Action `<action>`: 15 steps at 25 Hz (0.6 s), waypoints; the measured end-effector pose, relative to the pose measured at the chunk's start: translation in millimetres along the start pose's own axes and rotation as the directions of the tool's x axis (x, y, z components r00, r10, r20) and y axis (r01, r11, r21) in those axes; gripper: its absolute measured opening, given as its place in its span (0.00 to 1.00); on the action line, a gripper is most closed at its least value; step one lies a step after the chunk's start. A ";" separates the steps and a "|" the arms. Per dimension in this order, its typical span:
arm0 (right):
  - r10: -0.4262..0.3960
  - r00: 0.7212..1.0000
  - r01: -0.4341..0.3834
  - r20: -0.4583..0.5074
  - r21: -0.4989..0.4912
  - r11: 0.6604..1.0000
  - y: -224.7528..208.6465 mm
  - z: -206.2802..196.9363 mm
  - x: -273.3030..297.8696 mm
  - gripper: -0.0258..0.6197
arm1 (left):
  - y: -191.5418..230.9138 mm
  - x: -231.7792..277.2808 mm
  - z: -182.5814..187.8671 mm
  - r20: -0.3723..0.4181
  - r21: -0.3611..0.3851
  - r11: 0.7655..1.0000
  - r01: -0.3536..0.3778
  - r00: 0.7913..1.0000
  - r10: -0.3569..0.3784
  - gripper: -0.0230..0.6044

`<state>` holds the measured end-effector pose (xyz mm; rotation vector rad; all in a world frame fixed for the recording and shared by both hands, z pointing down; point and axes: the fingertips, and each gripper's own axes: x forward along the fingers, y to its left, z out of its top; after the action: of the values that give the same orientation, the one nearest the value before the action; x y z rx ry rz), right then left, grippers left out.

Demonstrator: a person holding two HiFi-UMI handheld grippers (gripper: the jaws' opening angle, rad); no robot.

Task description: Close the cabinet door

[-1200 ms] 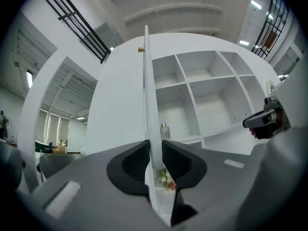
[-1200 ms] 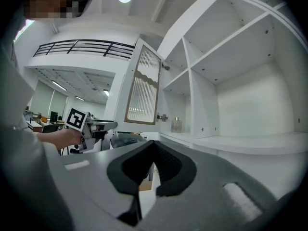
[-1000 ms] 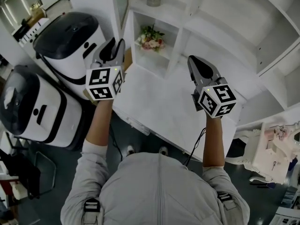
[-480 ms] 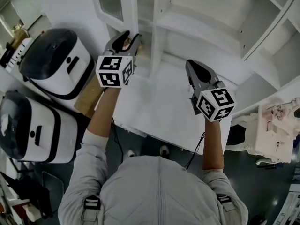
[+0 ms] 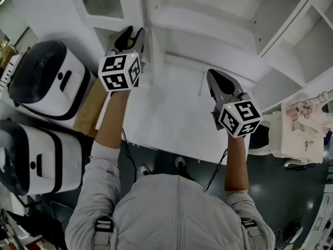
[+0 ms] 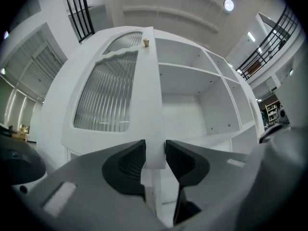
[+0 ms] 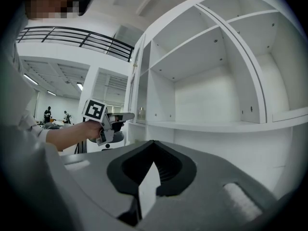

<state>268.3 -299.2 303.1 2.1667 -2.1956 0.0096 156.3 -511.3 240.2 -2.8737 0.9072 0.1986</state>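
Note:
The white cabinet door [image 5: 112,4] with ribbed glass [image 6: 106,100] stands at the cabinet's left. My left gripper [image 5: 131,34] reaches to its free vertical edge. In the left gripper view the jaws are closing, the door's edge fills the gap, and both pads [image 6: 136,160] meet it; the left gripper [image 6: 155,153] points about level. My right gripper [image 5: 217,77] hovers over the white table [image 5: 171,124], apart from the door. The right gripper [image 7: 153,146] is shut with nothing in it. The left gripper [image 7: 126,115] also shows far left in the right gripper view.
Open white shelves [image 5: 218,20] fill the cabinet to the door's right. Two black-and-white appliances [image 5: 44,79] [image 5: 31,150] stand left of the table, with a cardboard box [image 5: 91,105] beside them. A white machine [image 5: 299,126] sits at the right.
My left gripper went forward to the door's edge and its jaws opened around it. The flower compartment is no longer in view. The right gripper drifted slightly and stayed shut.

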 end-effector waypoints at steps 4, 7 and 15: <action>-0.044 0.999 0.044 -0.008 0.007 0.999 -10.5 -4.6 -8.1 0.04 | -0.6 16.5 -2.8 0.000 -0.005 1.000 -0.002 1.000 0.002 0.26; -0.071 0.997 0.071 -0.005 0.003 0.997 -13.8 -4.9 -13.5 0.04 | -0.1 28.7 -3.1 0.001 -0.005 1.000 -0.009 1.000 0.009 0.26; -0.111 0.994 0.111 -0.018 0.019 0.994 -20.1 -12.8 -26.1 0.04 | 3.6 50.3 -5.5 0.023 -0.039 0.999 -0.003 1.000 0.004 0.23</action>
<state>289.2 -272.9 314.0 2.2867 -2.0719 0.0450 195.5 -543.3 237.1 -2.8989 0.9145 0.2518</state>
